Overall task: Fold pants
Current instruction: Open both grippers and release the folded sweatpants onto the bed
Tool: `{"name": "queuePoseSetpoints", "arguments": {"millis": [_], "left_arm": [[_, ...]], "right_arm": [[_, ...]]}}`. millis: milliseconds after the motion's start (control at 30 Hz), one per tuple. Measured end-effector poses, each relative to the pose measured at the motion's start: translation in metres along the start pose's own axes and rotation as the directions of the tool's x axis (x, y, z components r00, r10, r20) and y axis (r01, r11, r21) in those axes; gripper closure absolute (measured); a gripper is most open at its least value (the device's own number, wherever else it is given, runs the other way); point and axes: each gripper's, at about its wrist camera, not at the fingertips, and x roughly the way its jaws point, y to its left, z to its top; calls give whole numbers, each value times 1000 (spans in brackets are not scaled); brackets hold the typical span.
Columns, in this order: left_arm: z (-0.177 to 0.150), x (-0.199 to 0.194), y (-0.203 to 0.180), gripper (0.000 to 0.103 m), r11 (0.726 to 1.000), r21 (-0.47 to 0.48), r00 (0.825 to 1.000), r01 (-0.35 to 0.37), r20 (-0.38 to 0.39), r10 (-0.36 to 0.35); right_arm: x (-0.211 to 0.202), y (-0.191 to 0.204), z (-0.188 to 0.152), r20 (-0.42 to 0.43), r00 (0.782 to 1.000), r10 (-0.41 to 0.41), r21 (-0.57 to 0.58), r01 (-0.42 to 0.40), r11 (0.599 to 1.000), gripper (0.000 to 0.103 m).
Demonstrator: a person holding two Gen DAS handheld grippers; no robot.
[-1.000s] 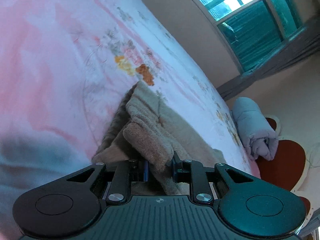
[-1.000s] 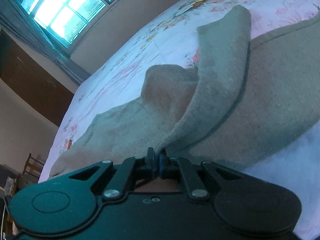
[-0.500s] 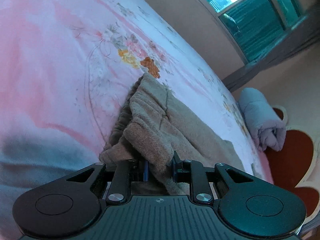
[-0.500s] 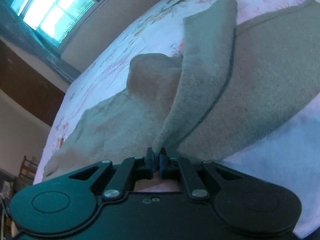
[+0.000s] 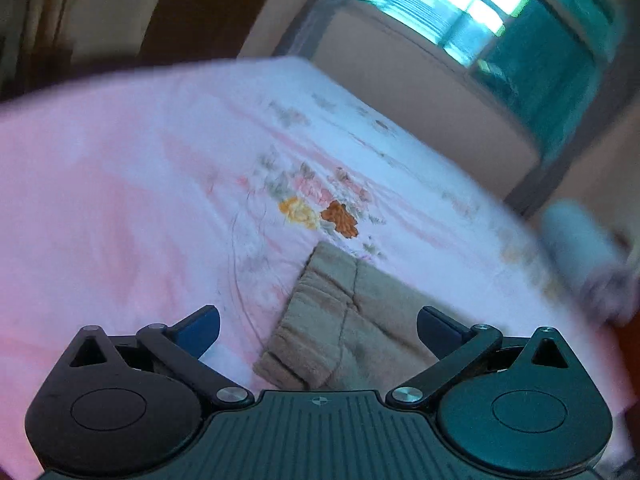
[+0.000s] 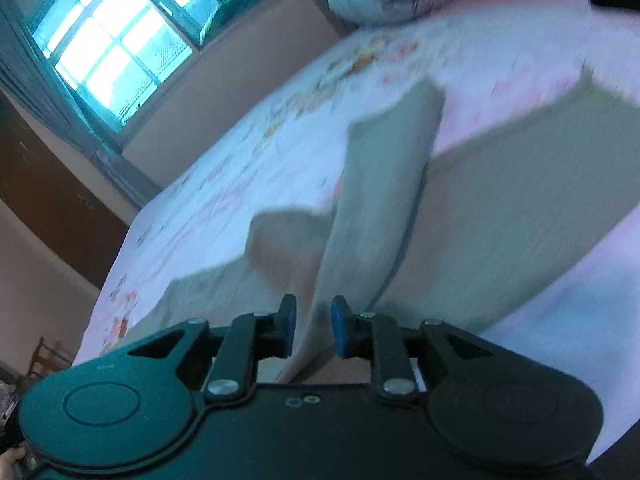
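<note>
Left wrist view, blurred: the left gripper (image 5: pixel 318 324) hangs with its jaws spread wide and nothing between them, above the waistband end of the tan fleece pants (image 5: pixel 340 328), which lie folded flat on a pink floral bedsheet (image 5: pixel 120 208). Right wrist view: the right gripper (image 6: pixel 312 326) has its blue pads (image 6: pixel 339 326) slightly apart, with a raised fold of the pants' fabric (image 6: pixel 380 208) standing loosely between them, apparently not pinched. The rest of the pants spreads across the sheet. The risk is that this unclamped flap slips free and flops sideways, leaving the fold crooked or bunched.
</note>
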Motion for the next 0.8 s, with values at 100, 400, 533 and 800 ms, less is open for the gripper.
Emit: {"name": "queuePoseSetpoints", "arguments": {"millis": [100,400,533,800], "left_arm": [[-20,-4,-52,0,980,182,996,-84,53,76],[-88,27,-166,0,899,373,973,-228,59,222],[-116,50,-174,0,868,394,944,-304,4,329],[-129,43,-165,0,891,375,965,-255,34,262]], "right_arm": [[-4,-8,19,33,999,-23,1,23,1000,91],[42,21,43,-5,995,-102,-211,98,972,83],[73,45,38,-20,985,-173,-352,155,923,79],[56,19,29,21,957,-289,-331,279,901,103]]}}
